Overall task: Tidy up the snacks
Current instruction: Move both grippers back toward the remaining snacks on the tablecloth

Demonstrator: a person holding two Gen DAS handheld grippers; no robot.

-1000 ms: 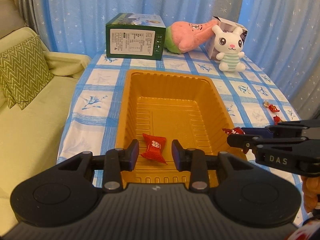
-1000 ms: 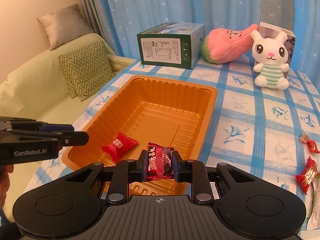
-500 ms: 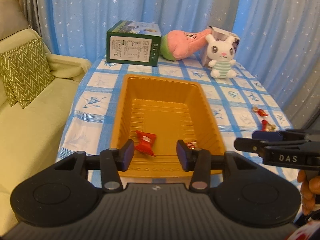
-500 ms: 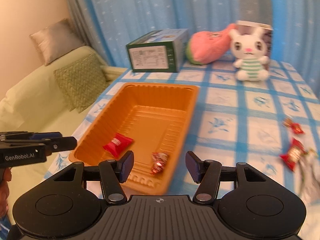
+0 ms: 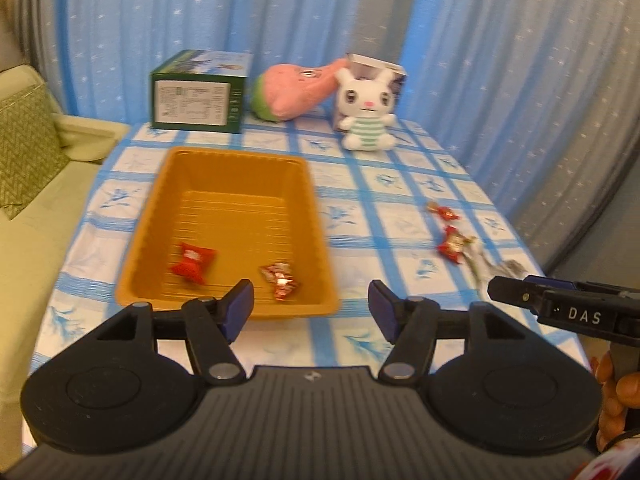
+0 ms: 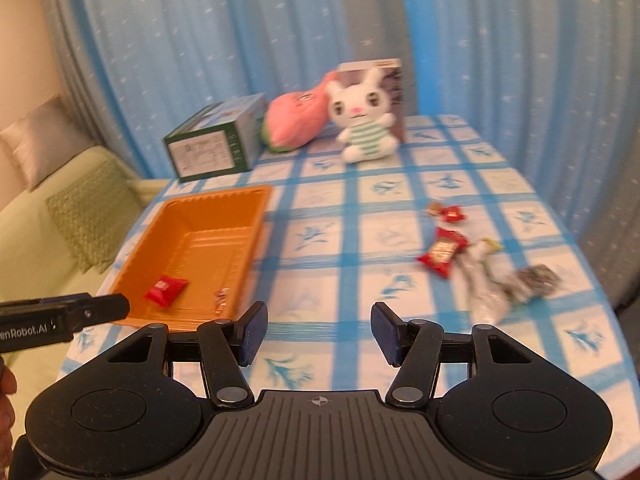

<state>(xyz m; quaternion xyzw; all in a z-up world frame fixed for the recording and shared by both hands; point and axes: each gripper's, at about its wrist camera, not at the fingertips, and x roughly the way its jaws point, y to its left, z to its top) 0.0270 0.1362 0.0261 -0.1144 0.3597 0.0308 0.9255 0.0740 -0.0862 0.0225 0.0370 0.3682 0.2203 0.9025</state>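
Note:
An orange tray [image 5: 316, 216] [image 6: 256, 216] sits on the checked table and holds a red candy [image 5: 193, 262] [image 6: 165, 289] and a foil-wrapped candy [image 5: 280, 276] [image 6: 221, 298]. My left gripper [image 5: 311, 310] hangs above the tray's near right corner; its jaws are opening, with nothing between them. My right gripper [image 6: 316, 332] is open and empty over bare tablecloth right of the tray. Loose snacks lie to the right: a small red candy [image 6: 450, 213] [image 5: 442, 211], a red packet [image 6: 442, 252] [image 5: 452, 245], and clear and dark wrappers [image 6: 496, 280].
At the table's far edge stand a green box [image 5: 198, 98] [image 6: 214, 144], a pink plush [image 5: 294, 90] [image 6: 294, 120], a white rabbit plush [image 5: 366, 114] [image 6: 362, 120] and a small carton [image 6: 394, 92]. A green sofa [image 5: 28, 184] borders the left; blue curtains hang behind.
Both grippers let go of their candies into the tray, opened wider, and pulled back and up. The right gripper swung right toward the loose snacks.

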